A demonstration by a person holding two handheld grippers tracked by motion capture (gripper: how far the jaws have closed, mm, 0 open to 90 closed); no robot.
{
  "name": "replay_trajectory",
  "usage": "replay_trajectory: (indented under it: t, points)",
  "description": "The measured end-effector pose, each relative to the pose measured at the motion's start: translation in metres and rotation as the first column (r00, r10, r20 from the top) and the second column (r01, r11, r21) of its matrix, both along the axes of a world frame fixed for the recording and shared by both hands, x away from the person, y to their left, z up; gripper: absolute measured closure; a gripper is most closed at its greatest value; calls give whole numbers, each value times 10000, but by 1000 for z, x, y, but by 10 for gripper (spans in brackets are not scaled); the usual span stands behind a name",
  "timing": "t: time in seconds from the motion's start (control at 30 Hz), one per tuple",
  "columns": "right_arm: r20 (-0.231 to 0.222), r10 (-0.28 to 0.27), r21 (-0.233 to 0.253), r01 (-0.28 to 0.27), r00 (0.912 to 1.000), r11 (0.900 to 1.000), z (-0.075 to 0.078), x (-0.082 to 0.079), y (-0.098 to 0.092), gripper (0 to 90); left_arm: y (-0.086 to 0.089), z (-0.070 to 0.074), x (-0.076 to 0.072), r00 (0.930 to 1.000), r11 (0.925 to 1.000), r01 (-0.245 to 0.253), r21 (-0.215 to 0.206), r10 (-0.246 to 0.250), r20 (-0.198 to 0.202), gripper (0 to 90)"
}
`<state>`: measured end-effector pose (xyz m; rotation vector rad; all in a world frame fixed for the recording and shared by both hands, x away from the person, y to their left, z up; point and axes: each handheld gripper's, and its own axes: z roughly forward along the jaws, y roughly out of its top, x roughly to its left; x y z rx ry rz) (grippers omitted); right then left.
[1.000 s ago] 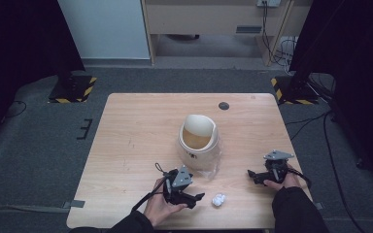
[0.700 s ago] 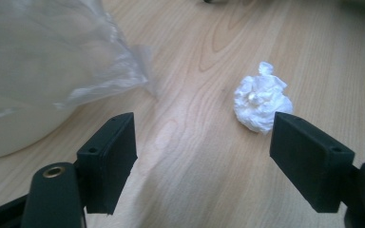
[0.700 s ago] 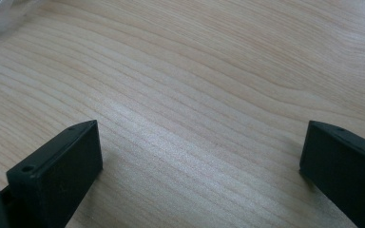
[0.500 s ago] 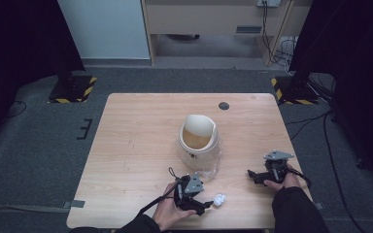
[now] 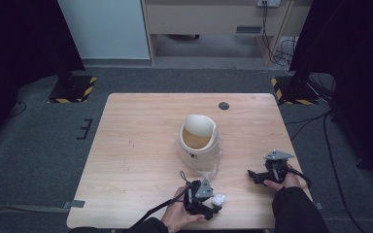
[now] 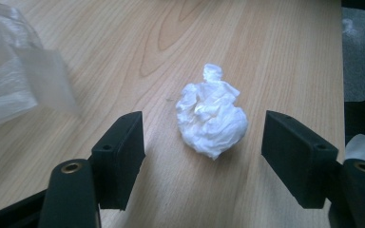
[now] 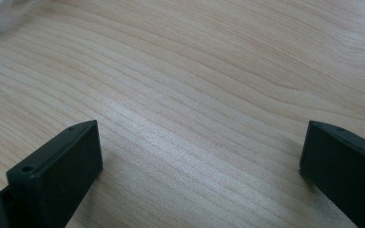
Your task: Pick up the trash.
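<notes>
The left gripper (image 6: 202, 135) stood wide open around a crumpled white paper ball (image 6: 211, 118), not touching it, and the right gripper (image 7: 199, 161) gaped over bare, smooth wood.

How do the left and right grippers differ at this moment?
The left gripper has its black jaws either side of a crumpled white paper ball; the right gripper frames bare wooden table. The left sits at the near table edge, the right farther right. Both are open and hand-held.
</notes>
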<state>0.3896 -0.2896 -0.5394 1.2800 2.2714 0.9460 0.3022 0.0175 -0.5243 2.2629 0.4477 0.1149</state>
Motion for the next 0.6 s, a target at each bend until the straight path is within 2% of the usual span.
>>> replay_trajectory:
  t: [0.2, 0.4, 0.6]
  points:
    - [1, 0, -1, 0, 10000, 10000, 0, 0, 0, 5, -5, -1, -1, 10000, 10000, 23, -54, -22, 15, 371]
    - [0, -2, 0, 2, 10000, 10000, 0, 0, 0, 5, -6, -1, -1, 9999, 10000, 72, -13, -72, -136, 454]
    - [-2, 1, -3, -1, 10000, 10000, 0, 0, 0, 5, -7, -2, -1, 9998, 9998, 52, 176, -48, -217, 551]
